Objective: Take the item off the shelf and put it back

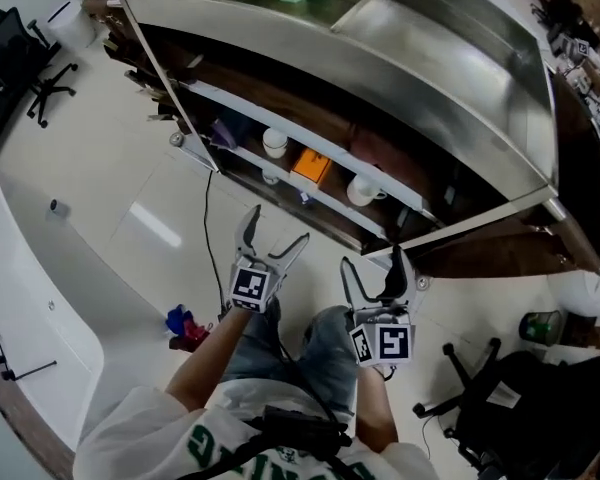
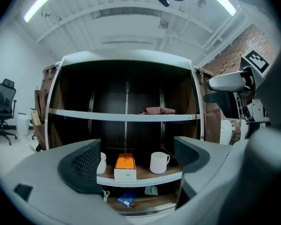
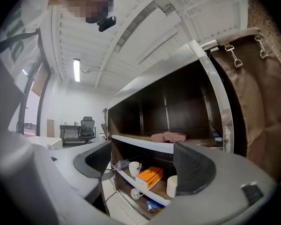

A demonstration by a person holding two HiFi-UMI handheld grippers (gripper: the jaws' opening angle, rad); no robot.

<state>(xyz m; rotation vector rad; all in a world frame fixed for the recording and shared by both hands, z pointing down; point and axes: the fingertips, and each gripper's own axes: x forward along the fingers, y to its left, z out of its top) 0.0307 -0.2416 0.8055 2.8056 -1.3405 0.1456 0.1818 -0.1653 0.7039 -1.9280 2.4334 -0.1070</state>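
Left tongs (image 1: 276, 230): jaws moderately apart, nothing between the pads; held up in front of the shelf unit (image 2: 126, 117), not touching it.
Right tongs (image 1: 372, 271): jaws apart, empty; just beside the left tongs, also clear of the shelves.
Orange box (image 2: 125, 163): lies on the board below the cloth shelf, end toward the front edge, untouched by either tool.
White mug (image 2: 158, 162): upright, just right of the box, handle to the right.
Second mug (image 2: 102, 163): left of the box, partly hidden behind the left jaw.
Pink cloth (image 2: 157, 110): bunched on the board above.
Blue packet (image 2: 127, 199): flat on the lowest board.
Office chair (image 2: 2, 109): far left, well apart from the shelf unit.
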